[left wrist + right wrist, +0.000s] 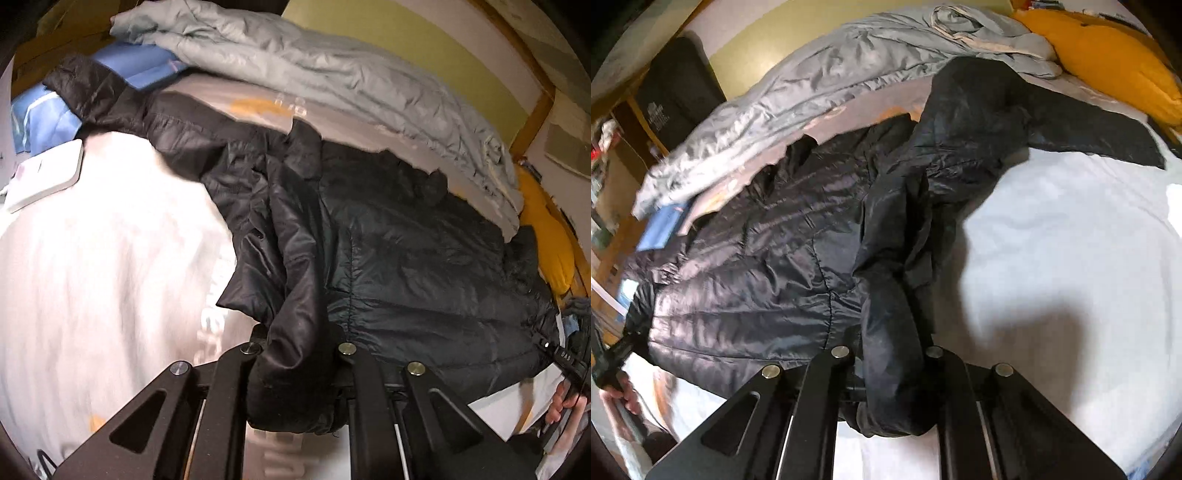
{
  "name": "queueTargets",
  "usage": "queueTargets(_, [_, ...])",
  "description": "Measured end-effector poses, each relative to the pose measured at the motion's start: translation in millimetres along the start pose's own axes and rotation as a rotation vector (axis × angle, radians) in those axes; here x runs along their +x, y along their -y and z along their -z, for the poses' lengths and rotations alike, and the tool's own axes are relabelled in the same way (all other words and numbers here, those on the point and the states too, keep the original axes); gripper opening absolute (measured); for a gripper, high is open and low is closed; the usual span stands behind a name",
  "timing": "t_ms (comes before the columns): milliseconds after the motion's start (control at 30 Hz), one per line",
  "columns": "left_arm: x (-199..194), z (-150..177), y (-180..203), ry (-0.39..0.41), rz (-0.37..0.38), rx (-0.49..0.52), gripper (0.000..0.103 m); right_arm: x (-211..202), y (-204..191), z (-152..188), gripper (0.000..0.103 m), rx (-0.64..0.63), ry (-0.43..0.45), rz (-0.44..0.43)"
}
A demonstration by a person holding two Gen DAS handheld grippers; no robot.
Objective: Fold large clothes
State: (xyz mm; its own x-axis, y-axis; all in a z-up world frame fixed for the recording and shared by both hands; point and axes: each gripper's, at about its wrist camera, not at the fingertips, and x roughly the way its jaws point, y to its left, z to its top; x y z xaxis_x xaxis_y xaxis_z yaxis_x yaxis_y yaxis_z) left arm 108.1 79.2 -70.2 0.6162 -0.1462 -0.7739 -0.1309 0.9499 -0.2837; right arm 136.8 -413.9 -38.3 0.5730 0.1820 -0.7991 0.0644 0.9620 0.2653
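A black puffer jacket lies spread on a white bed sheet. It also shows in the right wrist view. My left gripper is shut on one sleeve cuff of the jacket, whose end hangs below the jaws. My right gripper is shut on the other sleeve cuff. Each sleeve runs up from the jaws toward the jacket's shoulders. The right gripper and the hand that holds it show at the left wrist view's right edge.
A crumpled grey quilt lies along the bed's far side, by a yellow-green wall. An orange pillow sits at the head. A blue pillow and a white flat box lie at the other end. A wooden frame edges the bed.
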Motion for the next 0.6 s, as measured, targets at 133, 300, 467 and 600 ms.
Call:
queueTargets(133, [1, 3, 14, 0.020, -0.060, 0.067, 0.017, 1, 0, 1, 0.013, -0.011, 0.001, 0.030])
queueTargets(300, [-1, -1, 22, 0.086, -0.111, 0.146, 0.047, 0, -7, -1, 0.023, -0.067, 0.053, 0.116])
queueTargets(467, [-21, -1, 33, 0.215, -0.114, 0.182, 0.080, -16, -12, -7, 0.033, -0.097, 0.175, 0.163])
queueTargets(600, [-33, -2, 40, 0.292, -0.081, 0.205, 0.081, -39, -10, -9, 0.057, -0.075, 0.306, 0.171])
